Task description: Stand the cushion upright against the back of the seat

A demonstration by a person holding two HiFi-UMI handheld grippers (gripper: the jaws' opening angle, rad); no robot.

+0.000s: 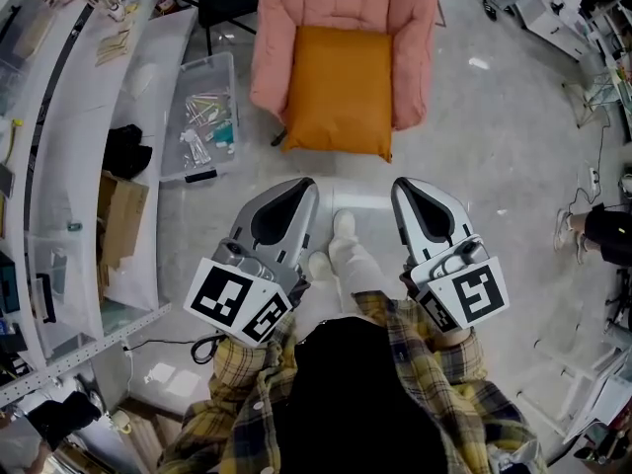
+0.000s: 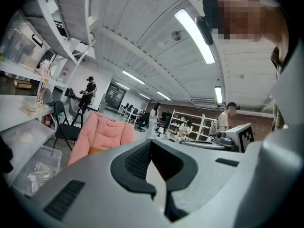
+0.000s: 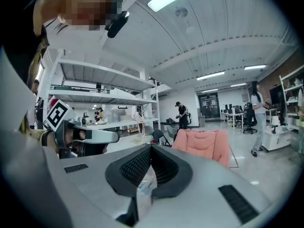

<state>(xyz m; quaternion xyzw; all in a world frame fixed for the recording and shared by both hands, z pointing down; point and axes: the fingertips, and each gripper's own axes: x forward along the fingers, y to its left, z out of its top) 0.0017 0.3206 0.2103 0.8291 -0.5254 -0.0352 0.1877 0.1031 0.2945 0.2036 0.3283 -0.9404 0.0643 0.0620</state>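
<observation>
Spreading across the head view, a pale glossy floor [image 1: 494, 146] carries a white shelving unit [image 1: 59, 117] along its left side and a pink armchair [image 1: 336, 8] at the top. The orange cushion [image 1: 339, 92] lies flat on the armchair's seat, its near edge reaching past the seat's front, not stood against the backrest. Below it stands a person in a yellow plaid shirt [image 1: 247, 393], holding the two grippers side by side and pointed toward the chair, both well apart from the cushion.

The left gripper [image 1: 301, 184] has its jaws pressed together with nothing between them, as its own view confirms [image 2: 151, 142]; there the armchair [image 2: 102, 132] stands off to the left, a sliver of cushion [image 2: 95, 150] showing on its seat. The right gripper [image 1: 407, 188] is likewise closed and empty [image 3: 151, 148], with the armchair [image 3: 202, 144] just right of its tips.

A clear plastic bin [image 1: 202, 112] of small items sits on the floor left of the chair, a cardboard box [image 1: 117, 215] nearer the shelving. White shoes [image 1: 343, 227] show between the grippers.
</observation>
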